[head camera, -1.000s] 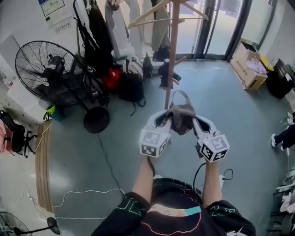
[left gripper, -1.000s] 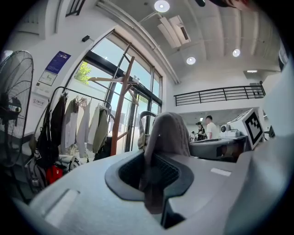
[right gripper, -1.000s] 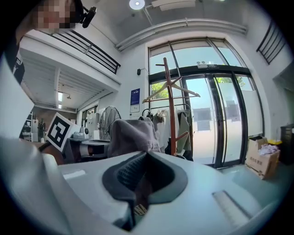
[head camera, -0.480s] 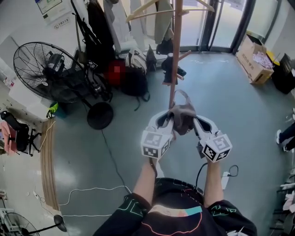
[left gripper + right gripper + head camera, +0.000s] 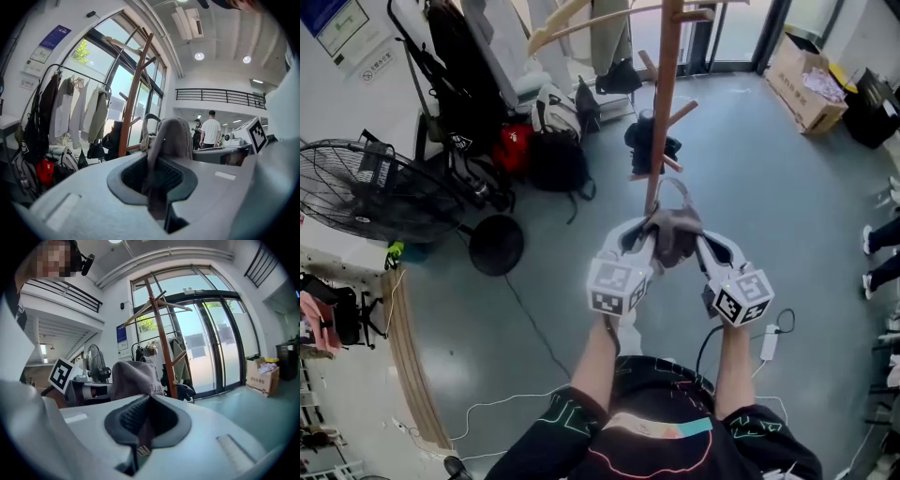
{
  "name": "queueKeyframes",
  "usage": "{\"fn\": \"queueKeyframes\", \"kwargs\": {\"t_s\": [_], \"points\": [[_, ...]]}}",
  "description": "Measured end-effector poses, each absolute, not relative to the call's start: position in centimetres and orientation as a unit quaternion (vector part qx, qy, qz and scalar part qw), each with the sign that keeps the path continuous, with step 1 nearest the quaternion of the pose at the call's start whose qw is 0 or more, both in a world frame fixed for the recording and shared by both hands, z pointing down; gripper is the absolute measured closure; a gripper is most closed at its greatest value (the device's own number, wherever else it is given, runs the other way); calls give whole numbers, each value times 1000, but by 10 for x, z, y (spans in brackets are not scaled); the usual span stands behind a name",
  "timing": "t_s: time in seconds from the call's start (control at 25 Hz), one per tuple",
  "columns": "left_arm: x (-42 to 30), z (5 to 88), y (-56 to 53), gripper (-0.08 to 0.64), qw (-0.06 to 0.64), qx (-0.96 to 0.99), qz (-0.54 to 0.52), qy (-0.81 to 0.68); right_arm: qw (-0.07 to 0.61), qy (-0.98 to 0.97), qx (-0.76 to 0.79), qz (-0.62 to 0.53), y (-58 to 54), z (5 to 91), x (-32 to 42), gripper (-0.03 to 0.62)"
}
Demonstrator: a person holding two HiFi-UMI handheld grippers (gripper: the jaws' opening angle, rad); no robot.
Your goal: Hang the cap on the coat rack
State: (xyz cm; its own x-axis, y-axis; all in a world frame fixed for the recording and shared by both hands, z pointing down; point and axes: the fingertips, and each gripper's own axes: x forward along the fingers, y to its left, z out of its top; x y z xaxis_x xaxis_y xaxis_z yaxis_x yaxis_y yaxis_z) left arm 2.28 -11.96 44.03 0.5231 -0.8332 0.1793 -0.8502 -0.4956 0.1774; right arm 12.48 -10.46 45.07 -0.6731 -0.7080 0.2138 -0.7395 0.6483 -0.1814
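A grey-brown cap (image 5: 673, 234) hangs between my two grippers in front of my chest. The left gripper (image 5: 649, 236) is shut on the cap's left edge; its cloth (image 5: 171, 140) rises out of the jaws. On the other side the right gripper (image 5: 697, 238) is shut on the cap's fabric (image 5: 136, 376). The wooden coat rack (image 5: 662, 94) stands just beyond the cap, its pole (image 5: 133, 93) with angled pegs rising ahead and slightly left. Through the right gripper view the pole (image 5: 161, 338) stands right behind the cap. A dark item (image 5: 652, 141) hangs low on the rack.
A large floor fan (image 5: 380, 192) stands at the left. Bags (image 5: 553, 155) and a clothes rail with hanging garments (image 5: 70, 112) sit left of the rack. A cardboard box (image 5: 804, 80) is at the back right by glass doors. Cables (image 5: 502, 403) trail on the floor. People stand in the distance (image 5: 211, 131).
I have come closer to the coat rack, which now stands right behind the cap. The fan and bags have slid left and down in view. Both grippers keep their hold on the cap.
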Motion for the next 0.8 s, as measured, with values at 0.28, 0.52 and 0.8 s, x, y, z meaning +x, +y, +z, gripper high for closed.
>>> {"fn": "queueKeyframes", "kwargs": {"t_s": [0.28,0.52,0.8], "points": [[25,457,-156,512,137,884,55,-443,62,-875,453,158,-133,471,126,583],[33,471,-176,514,150,897,63,-412,73,-855,485,170,-148,482,132,583],[39,481,-190,514,166,902,59,-395,93,-835,511,180,-154,489,135,583]]}}
